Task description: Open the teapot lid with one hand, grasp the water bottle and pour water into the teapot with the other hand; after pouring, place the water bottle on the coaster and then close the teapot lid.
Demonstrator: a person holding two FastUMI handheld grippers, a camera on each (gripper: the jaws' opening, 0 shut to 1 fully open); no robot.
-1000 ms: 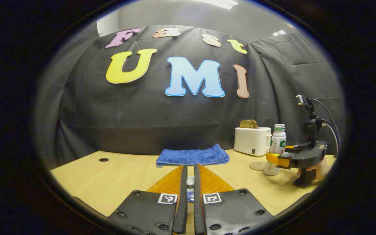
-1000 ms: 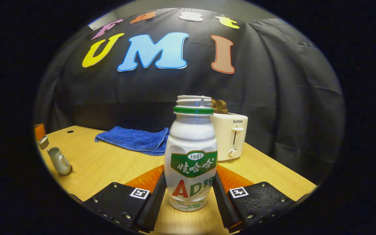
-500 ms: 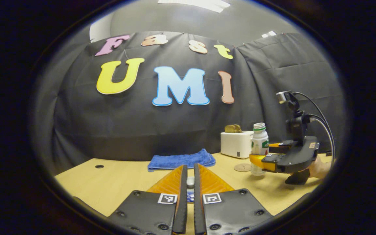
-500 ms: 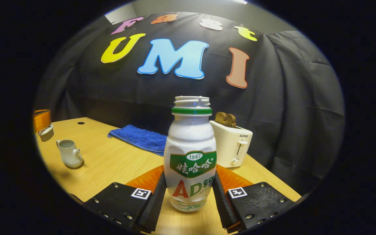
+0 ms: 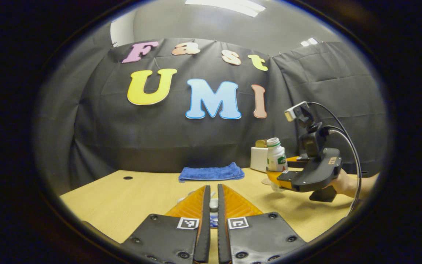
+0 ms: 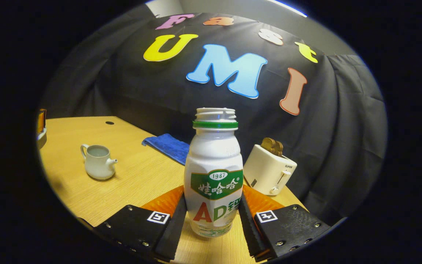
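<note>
1. Fingers of my right gripper (image 6: 213, 220) are clamped on the water bottle (image 6: 214, 176), one on each side of its lower body; the bottle stands upright between them with its mouth uncapped.
2. From my left gripper view, that bottle (image 5: 276, 161) is held off the counter (image 5: 123, 198), with my right hand (image 5: 343, 183) gripping the handle behind it.
3. My left gripper (image 5: 211, 220) has its fingers drawn nearly together, pinching a small pale thing between them that looks like the teapot lid (image 5: 214, 204); it is too hidden for me to be certain.
4. In my right gripper view, the teapot (image 6: 98, 161) sits open on the counter (image 6: 141, 179), well to the left of the bottle, spout pointing right and handle to the left.
5. A blue towel (image 6: 167, 146) lies folded by the back wall, between the teapot and a white toaster (image 6: 269, 170) holding toast.
6. A round coaster (image 5: 266, 182) is partly visible on the counter just below the bottle in my left gripper view.
</note>
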